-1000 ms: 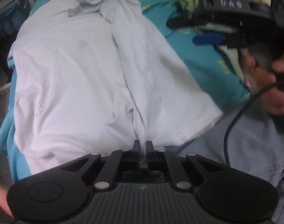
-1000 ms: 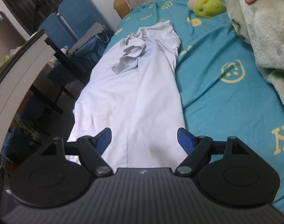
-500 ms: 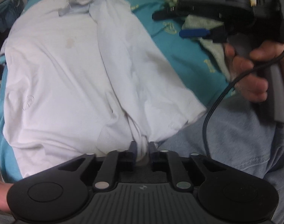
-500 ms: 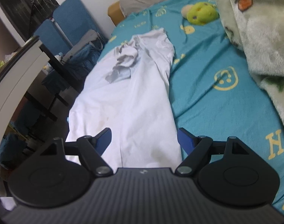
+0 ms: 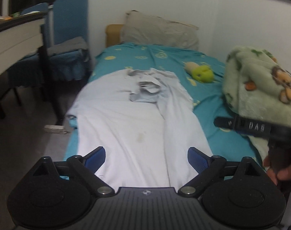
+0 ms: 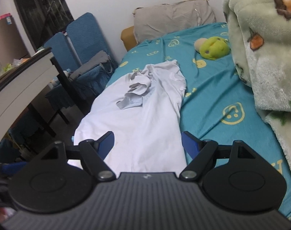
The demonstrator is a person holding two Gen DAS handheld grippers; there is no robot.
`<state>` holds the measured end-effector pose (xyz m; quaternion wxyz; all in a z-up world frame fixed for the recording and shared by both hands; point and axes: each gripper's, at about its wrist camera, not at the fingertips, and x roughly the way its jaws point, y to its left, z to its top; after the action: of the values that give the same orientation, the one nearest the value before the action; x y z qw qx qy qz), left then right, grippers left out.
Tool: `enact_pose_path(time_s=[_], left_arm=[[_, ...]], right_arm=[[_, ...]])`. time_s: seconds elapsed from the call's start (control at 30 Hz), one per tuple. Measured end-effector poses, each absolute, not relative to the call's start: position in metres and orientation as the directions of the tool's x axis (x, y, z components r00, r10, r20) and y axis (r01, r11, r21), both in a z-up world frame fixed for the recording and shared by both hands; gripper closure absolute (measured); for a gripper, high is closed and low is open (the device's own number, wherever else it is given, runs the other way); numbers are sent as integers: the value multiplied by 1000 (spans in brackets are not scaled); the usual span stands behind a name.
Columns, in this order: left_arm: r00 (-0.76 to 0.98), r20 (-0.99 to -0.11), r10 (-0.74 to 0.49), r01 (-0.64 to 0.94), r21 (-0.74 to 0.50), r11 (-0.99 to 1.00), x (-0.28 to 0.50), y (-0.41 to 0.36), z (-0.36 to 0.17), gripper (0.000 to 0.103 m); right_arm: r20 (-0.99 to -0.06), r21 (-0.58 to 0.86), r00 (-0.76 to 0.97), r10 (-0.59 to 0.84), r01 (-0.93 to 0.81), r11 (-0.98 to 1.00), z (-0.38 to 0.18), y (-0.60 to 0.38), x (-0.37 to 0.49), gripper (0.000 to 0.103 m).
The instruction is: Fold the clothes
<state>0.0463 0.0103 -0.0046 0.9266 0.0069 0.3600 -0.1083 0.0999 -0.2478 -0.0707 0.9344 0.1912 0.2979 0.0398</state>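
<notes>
— Since a second ago, what changed?

— Left gripper (image 5: pixel 146 156) let go of the shirt (image 5: pixel 137 132): its jaws, then pinched on the near hem, now stand wide apart with nothing between them, raised and looking down the bed (image 5: pixel 218 140).

— And the right gripper (image 6: pixel 147 142)?

— Wide apart too, holding nothing, as before. In the left view its body shows at 3 o'clock, gripped by the right hand (image 5: pixel 283 170).

— Where does the shirt lie?

— Lengthwise on the teal sheet, along the bed's left edge, running from 6 o'clock toward 12. A rumpled grey-white bunch sits at its far end, and a fold ridge runs down its right side.

— Anything else?

— Green plush toy (image 6: pixel 212 48) at 1 o'clock, blanket (image 6: pixel 264 57) at 3, pillow (image 6: pixel 174 17) at 12, blue chairs (image 6: pixel 82 40) and a desk (image 6: pixel 21 80) at 10.
</notes>
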Motion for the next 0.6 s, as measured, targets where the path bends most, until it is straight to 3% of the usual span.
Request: enact_pose_path(time_s=[0.3,0.43,0.6], left_arm=[[693,-704,-158,107,-116,987,23,1,109,0],[681,-712,-173,145,-100,984,7,-8,130,0],[623,-758,-194,168,-112,979,5,-5,120,0]], right_arm=[[-565,377,812,144,99,921,-75,-250,106,24],[-573,380,808,138,113,918,-76,-251,108,24],[-581,377,803,131,123,918,-77,-251,109,24]])
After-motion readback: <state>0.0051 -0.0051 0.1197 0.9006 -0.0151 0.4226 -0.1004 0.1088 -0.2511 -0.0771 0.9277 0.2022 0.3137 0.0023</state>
